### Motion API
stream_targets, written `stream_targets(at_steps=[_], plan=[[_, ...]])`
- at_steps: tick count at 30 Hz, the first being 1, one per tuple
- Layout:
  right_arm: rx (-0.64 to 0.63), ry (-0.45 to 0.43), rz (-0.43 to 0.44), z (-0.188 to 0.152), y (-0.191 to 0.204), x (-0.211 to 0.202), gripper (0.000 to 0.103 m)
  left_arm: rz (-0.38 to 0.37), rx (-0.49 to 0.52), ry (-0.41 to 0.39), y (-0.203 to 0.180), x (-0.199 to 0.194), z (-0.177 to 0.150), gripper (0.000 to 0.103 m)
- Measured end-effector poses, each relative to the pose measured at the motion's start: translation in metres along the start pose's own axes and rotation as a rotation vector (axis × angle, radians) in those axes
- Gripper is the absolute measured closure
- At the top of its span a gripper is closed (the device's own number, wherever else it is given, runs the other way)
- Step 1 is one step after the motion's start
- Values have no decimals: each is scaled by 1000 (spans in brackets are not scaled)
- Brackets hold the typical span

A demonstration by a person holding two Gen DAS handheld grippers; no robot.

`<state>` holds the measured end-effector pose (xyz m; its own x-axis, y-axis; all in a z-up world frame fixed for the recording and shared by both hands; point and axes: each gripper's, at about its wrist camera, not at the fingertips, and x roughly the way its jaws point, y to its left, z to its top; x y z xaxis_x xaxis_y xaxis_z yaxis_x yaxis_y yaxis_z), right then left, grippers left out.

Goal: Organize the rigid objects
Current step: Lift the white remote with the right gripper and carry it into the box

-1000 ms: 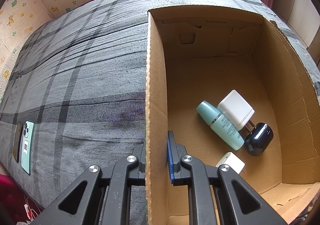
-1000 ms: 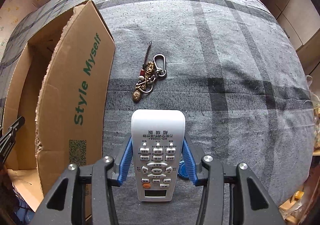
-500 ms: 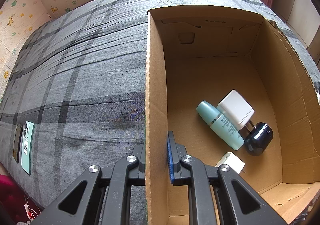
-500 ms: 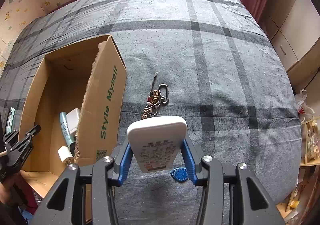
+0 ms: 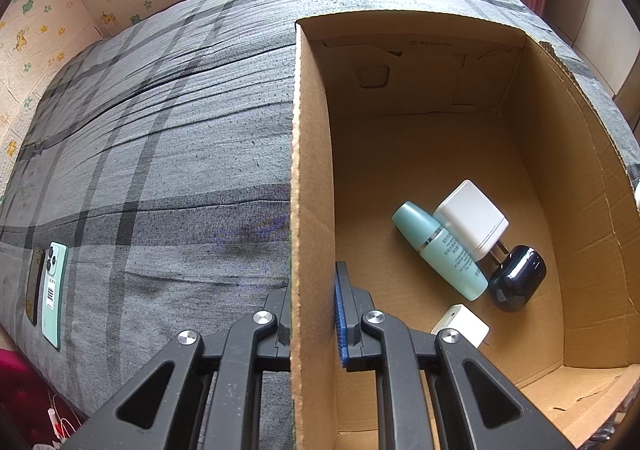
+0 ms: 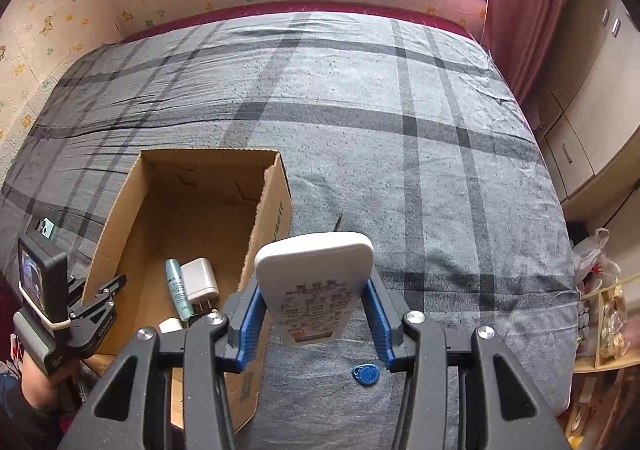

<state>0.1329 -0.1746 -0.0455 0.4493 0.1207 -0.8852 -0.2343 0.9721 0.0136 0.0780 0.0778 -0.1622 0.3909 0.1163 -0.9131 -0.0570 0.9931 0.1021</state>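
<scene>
My right gripper (image 6: 314, 314) is shut on a white remote control (image 6: 314, 282) and holds it high above the bed, just right of the open cardboard box (image 6: 276, 185). My left gripper (image 5: 312, 314) is shut on the box's left wall (image 5: 310, 169); it also shows in the right wrist view (image 6: 102, 298). In the box lie a teal bottle (image 5: 438, 250), a white charger (image 5: 472, 217), a dark round case (image 5: 518, 278) and a small white plug (image 5: 460, 326).
A blue key fob (image 6: 366, 374) lies on the grey plaid bed (image 6: 400, 109) below the remote. The tip of a keychain (image 6: 339, 219) pokes out behind the remote. A green phone (image 5: 54, 290) lies at the bed's left edge. Cabinets (image 6: 580, 129) stand on the right.
My right gripper has lifted the remote up off the bed, and the view now takes in the whole bed and the box's inside. The left gripper has not moved.
</scene>
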Motion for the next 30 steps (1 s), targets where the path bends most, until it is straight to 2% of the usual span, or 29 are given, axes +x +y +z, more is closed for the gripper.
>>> stream_targets(at_steps=[6,15,20,30], plan=[[-49,-39,38,11,27,-16,54,-3,-1,0,1,0,0,88],[-118,-49,99,18,72,-21,54,-5,-3,0,1,0,-1,88],[-150,-24,118,16,92,-8,54,-5,-2,1,1,0,0,88],[-186,82,124,2,122,42,54,-11,-5,0,2,0,0,88]])
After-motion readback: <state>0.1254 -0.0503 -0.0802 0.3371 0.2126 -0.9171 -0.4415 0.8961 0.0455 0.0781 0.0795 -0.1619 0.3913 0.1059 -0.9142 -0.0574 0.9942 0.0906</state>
